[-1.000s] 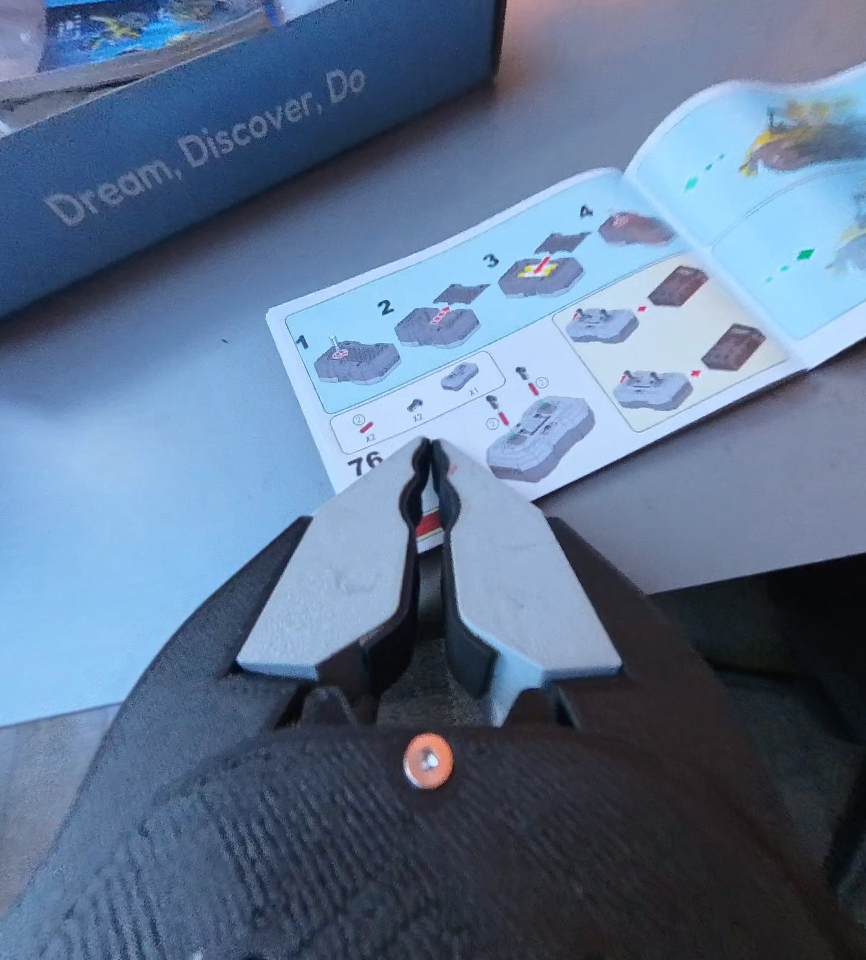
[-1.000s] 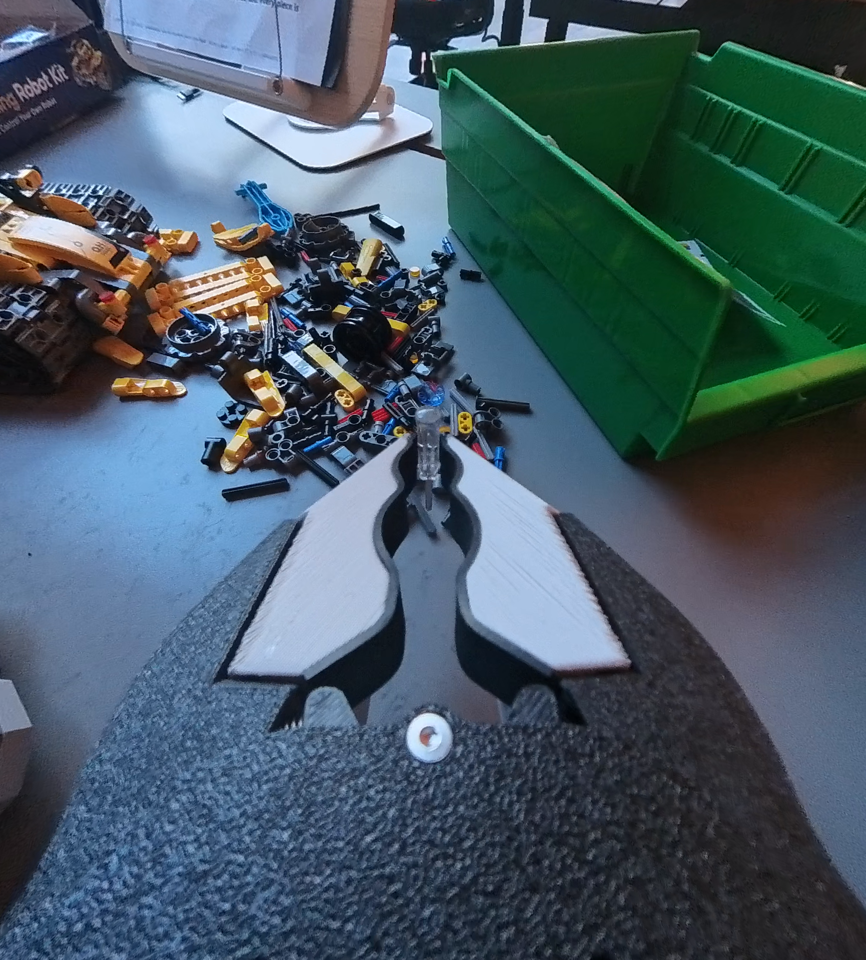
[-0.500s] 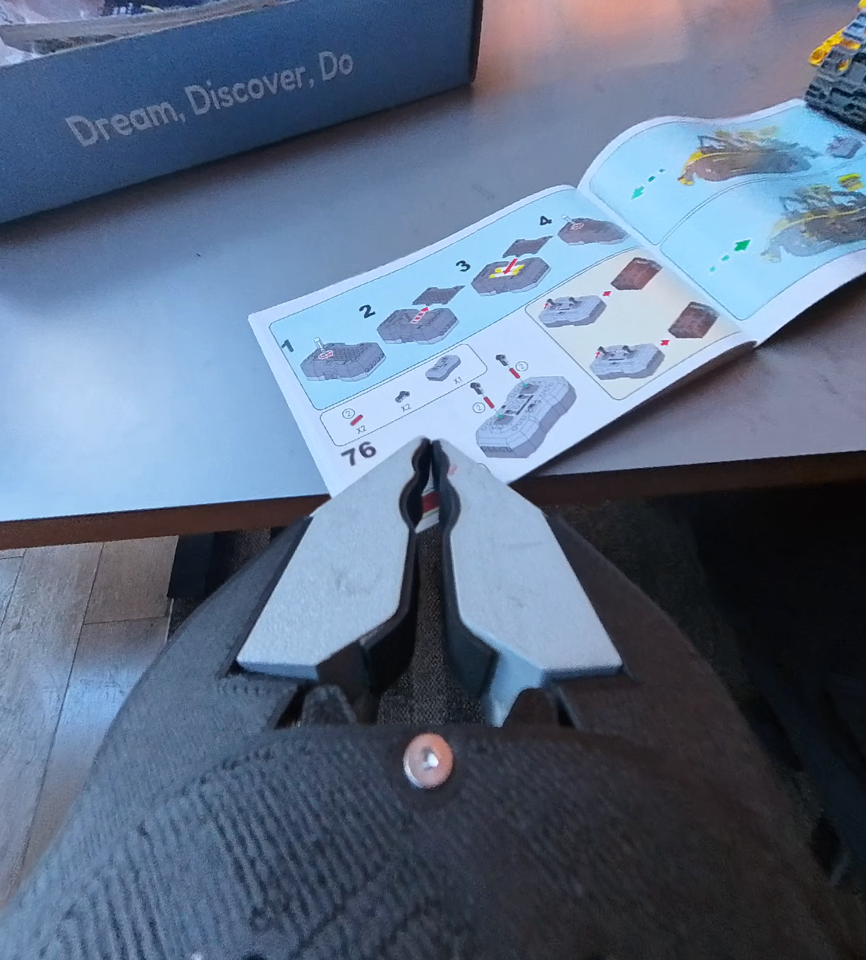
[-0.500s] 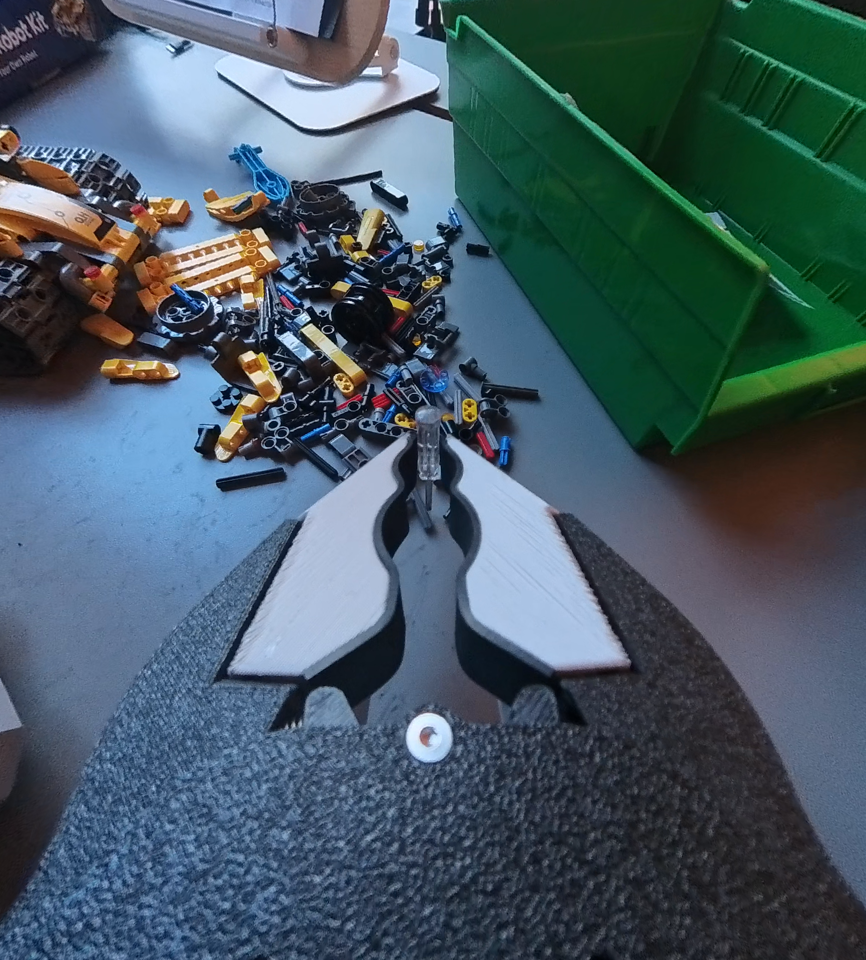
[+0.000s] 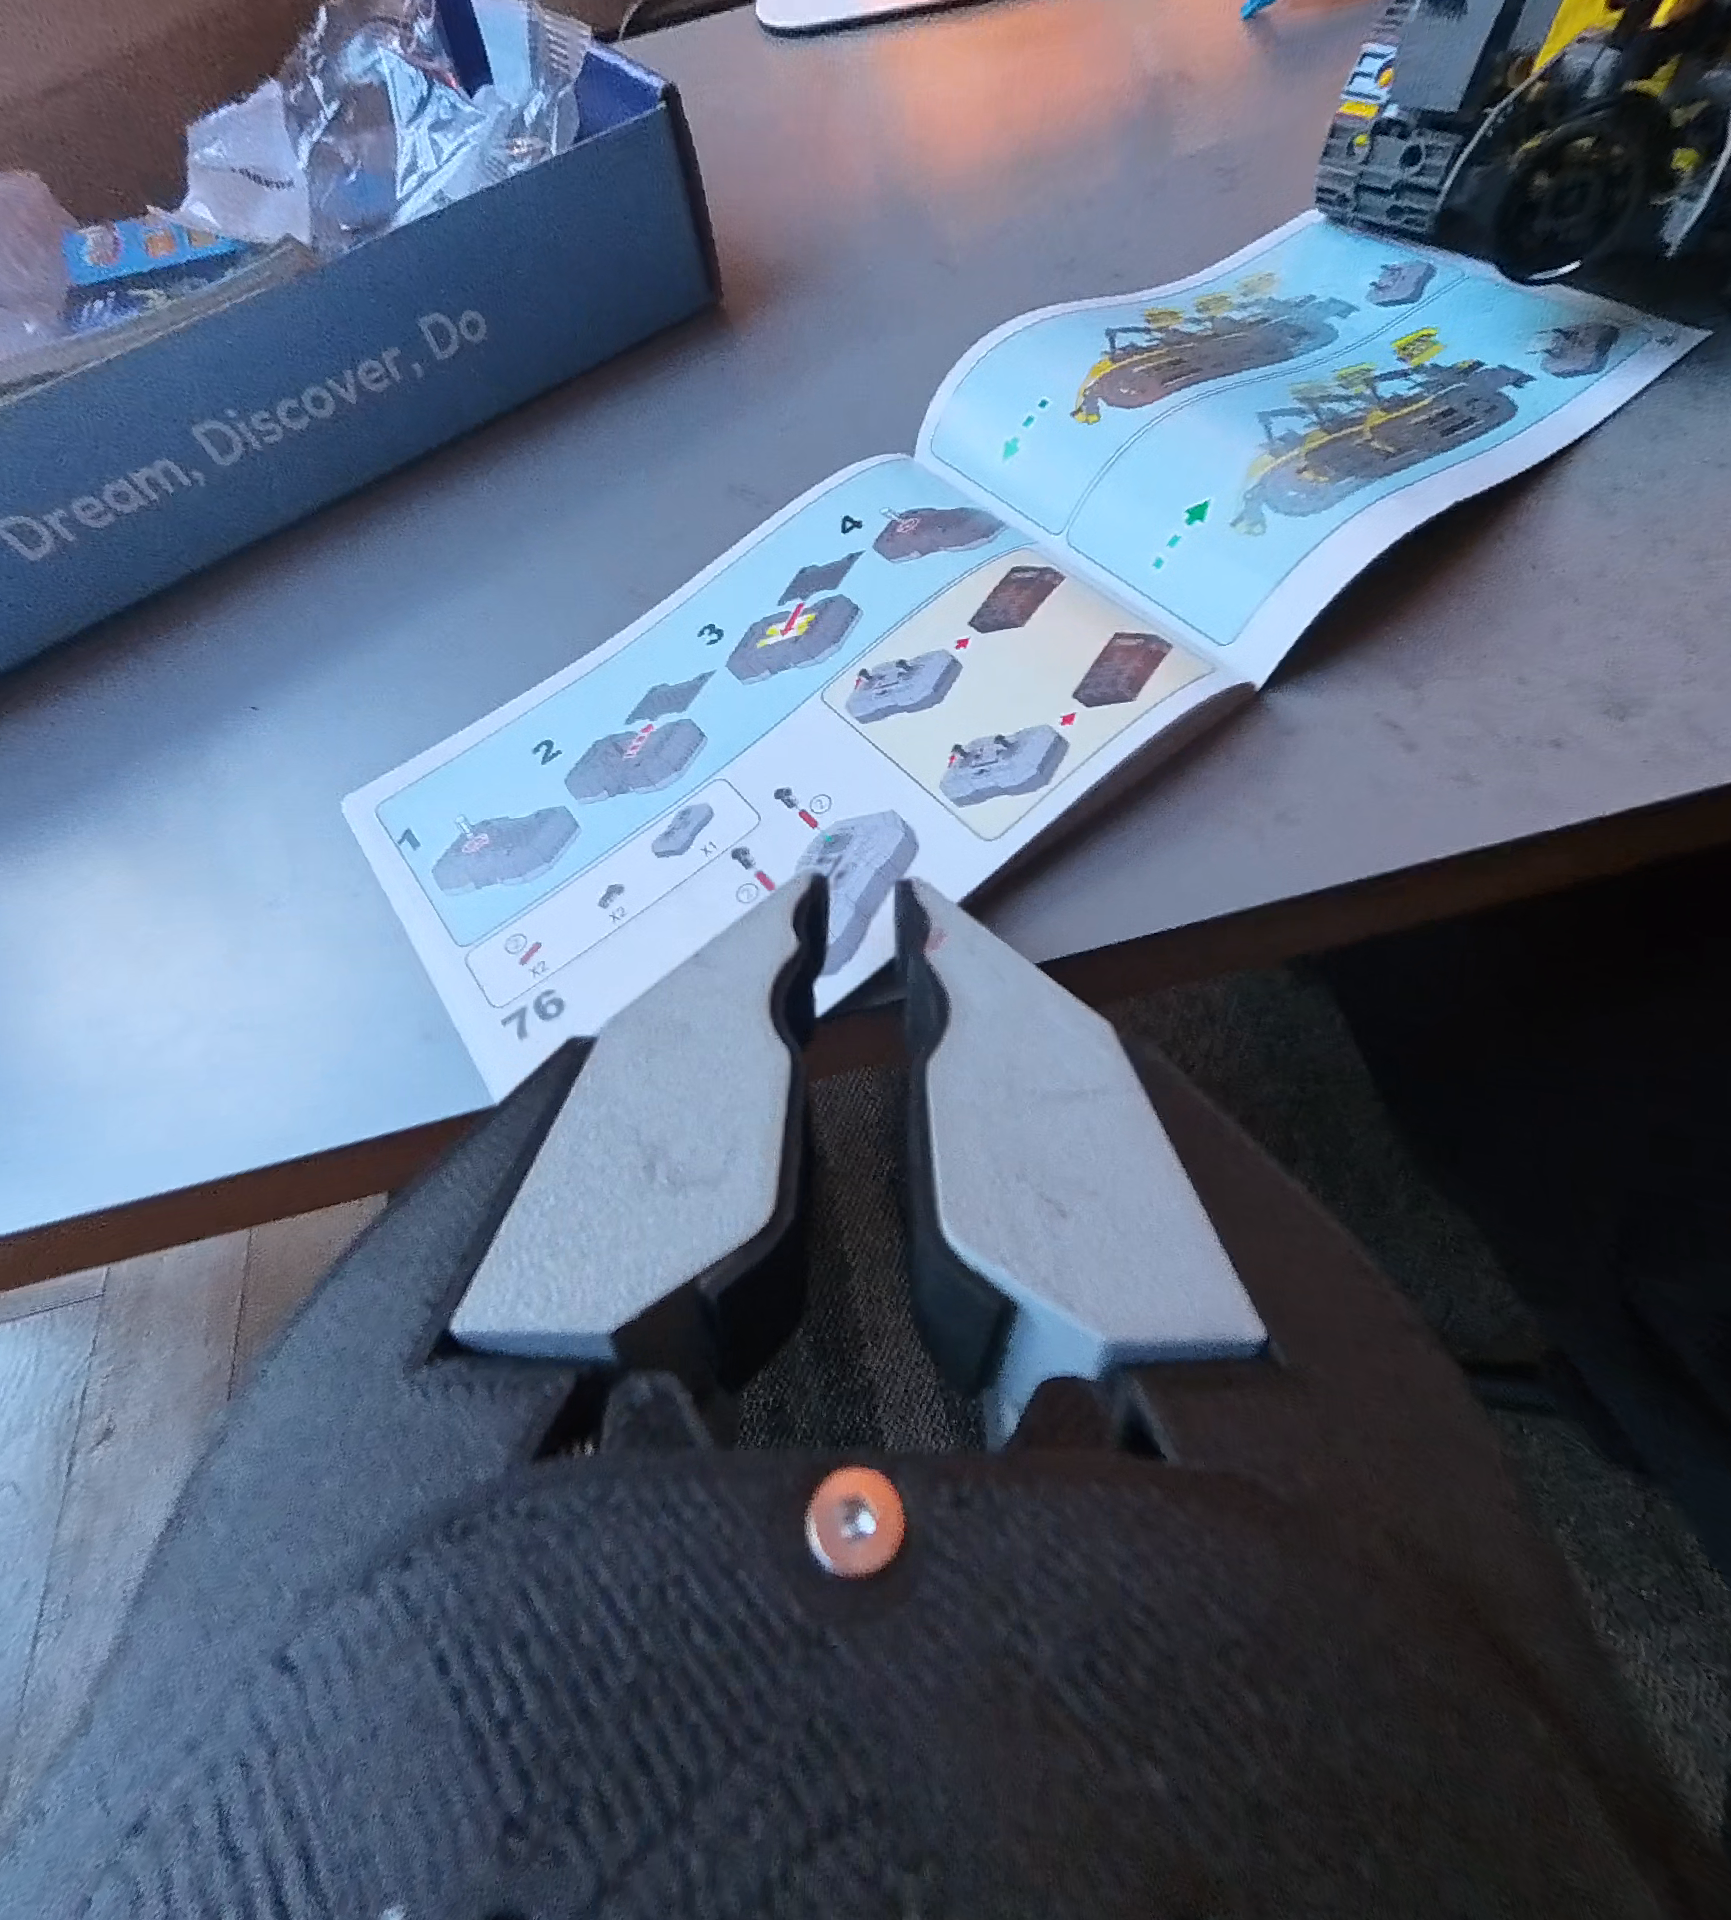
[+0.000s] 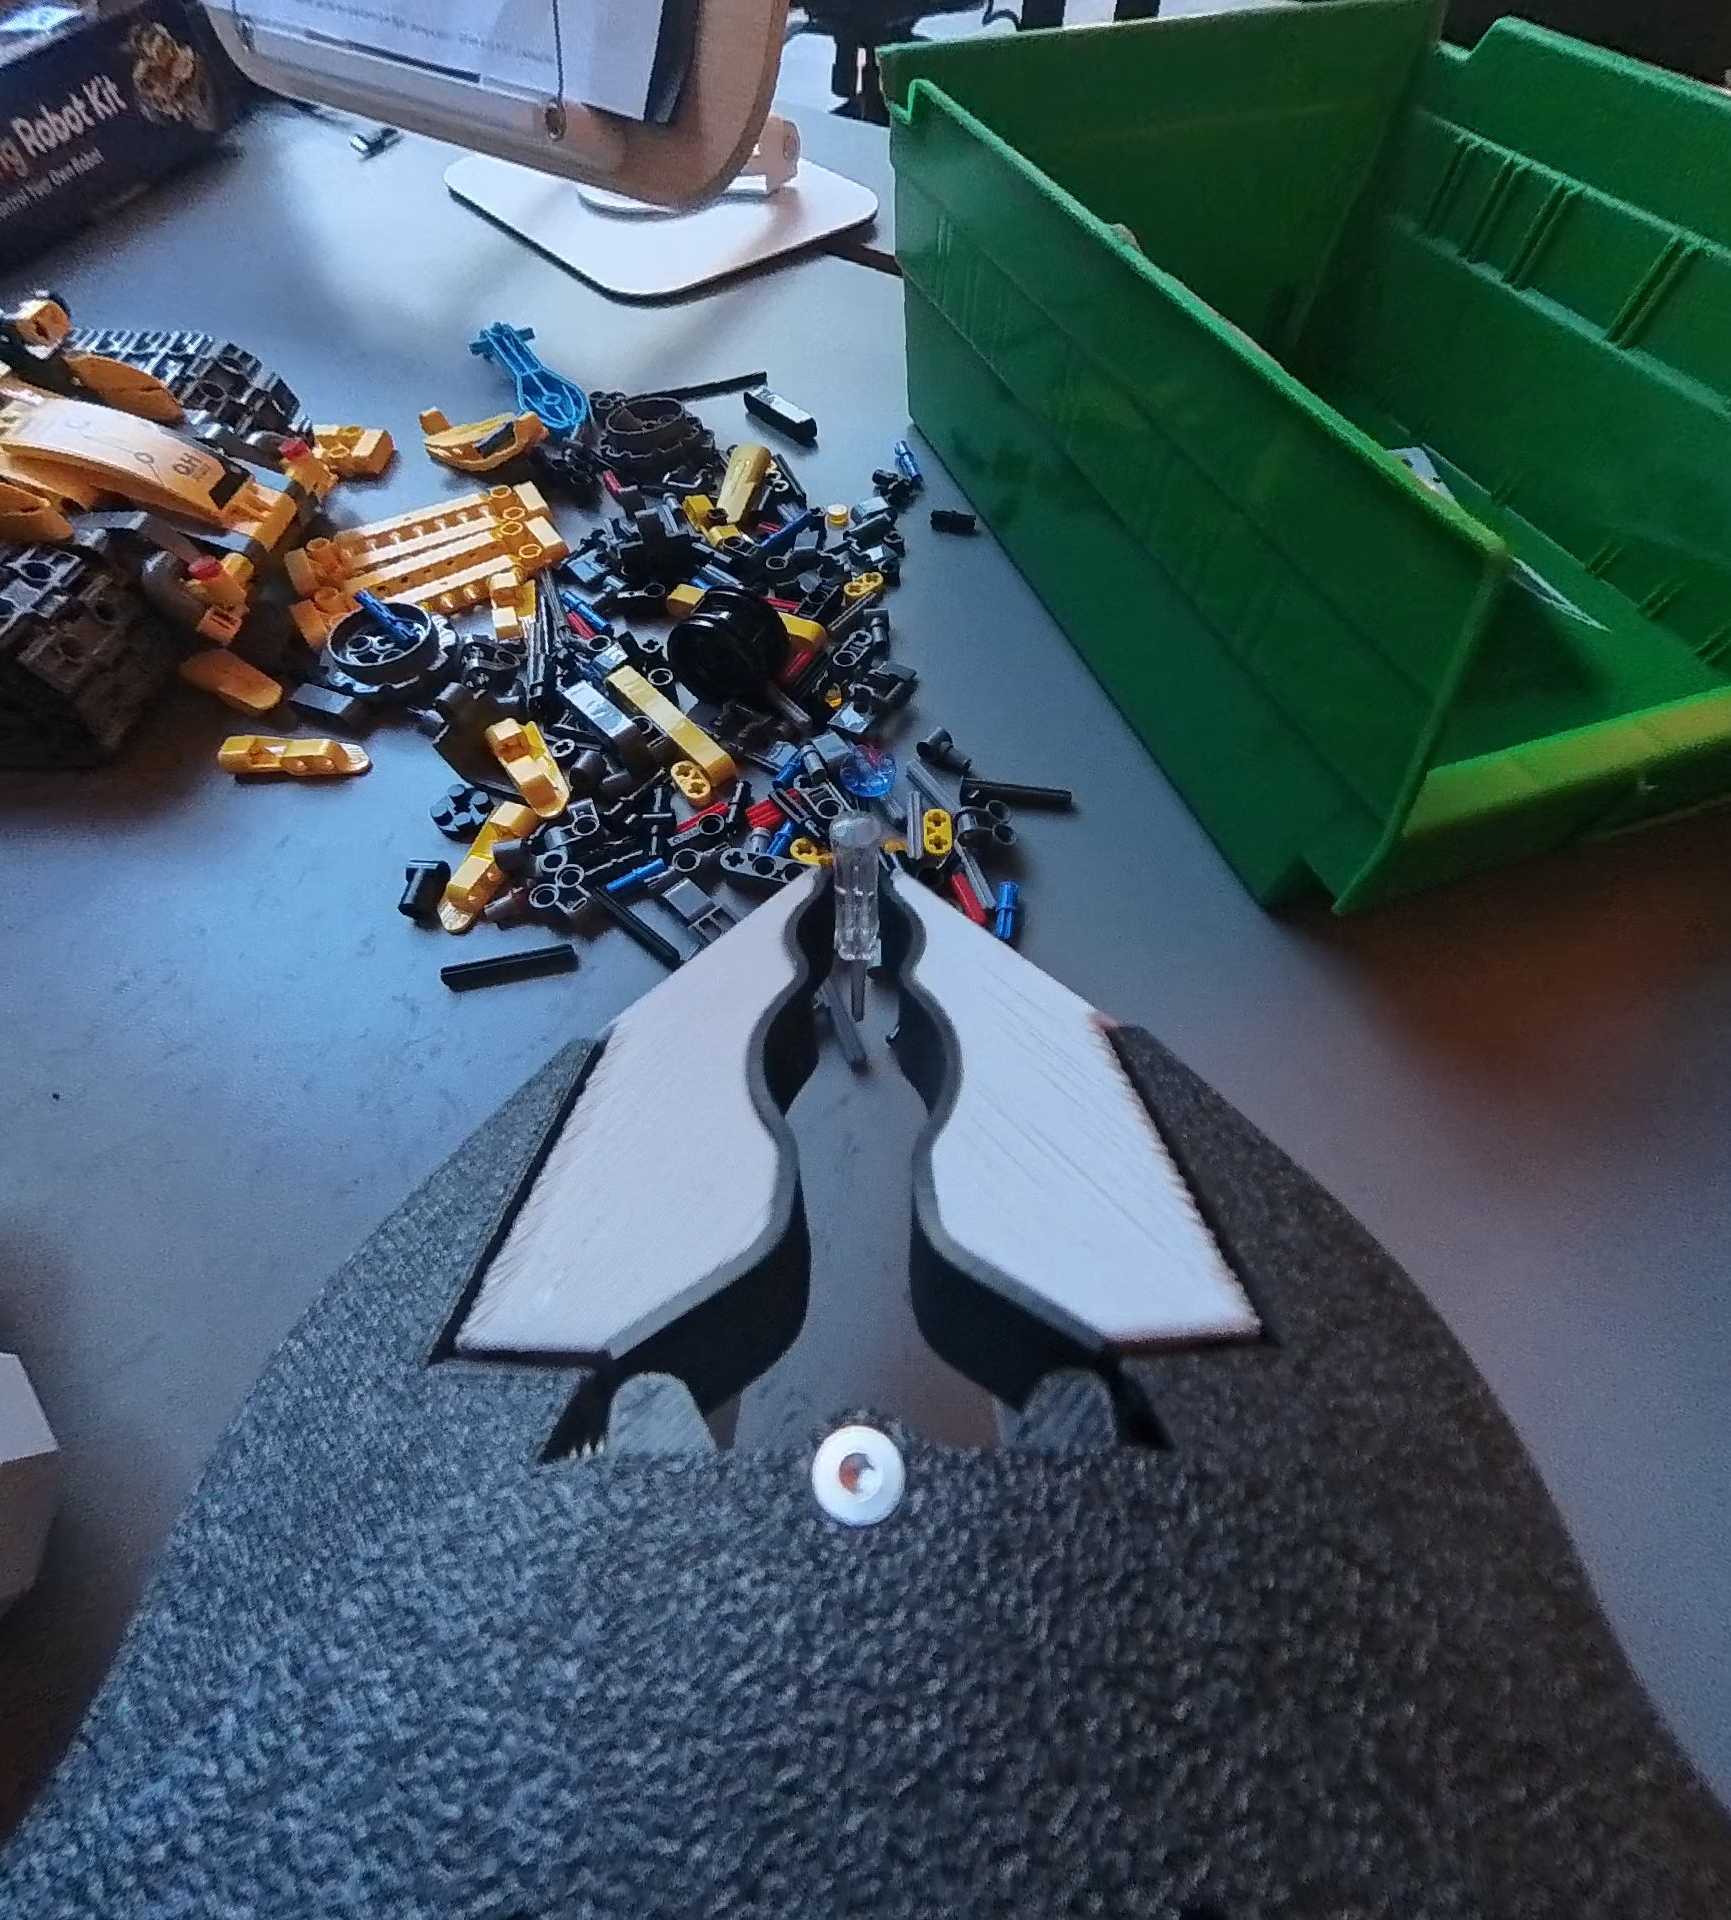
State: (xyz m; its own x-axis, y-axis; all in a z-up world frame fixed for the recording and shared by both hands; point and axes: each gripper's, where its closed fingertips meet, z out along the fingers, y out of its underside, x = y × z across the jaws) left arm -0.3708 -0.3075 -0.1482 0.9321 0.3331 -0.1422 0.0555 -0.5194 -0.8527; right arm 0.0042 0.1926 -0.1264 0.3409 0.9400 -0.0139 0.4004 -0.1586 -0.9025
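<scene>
Your blue cardboard box [image 5: 300, 395] holds crumpled clear bags; the green plastic bin [image 6: 1360, 436] lies tipped on its side. Your left gripper [image 5: 856, 904], fingers slightly apart and empty, hangs off the worktop [image 5: 165, 935] edge above the open instruction booklet [image 5: 944, 644]. Your right gripper [image 6: 856, 904] is clamped on a clear pin [image 6: 854, 883] over the loose brick pile [image 6: 653, 665], beside a yellow tracked model [image 6: 61, 520].

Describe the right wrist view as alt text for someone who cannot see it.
The right gripper pinches a small clear peg upright above a dark table. Just beyond lies a scatter of black, yellow and blue building pieces, with an open green bin to the right.
</scene>
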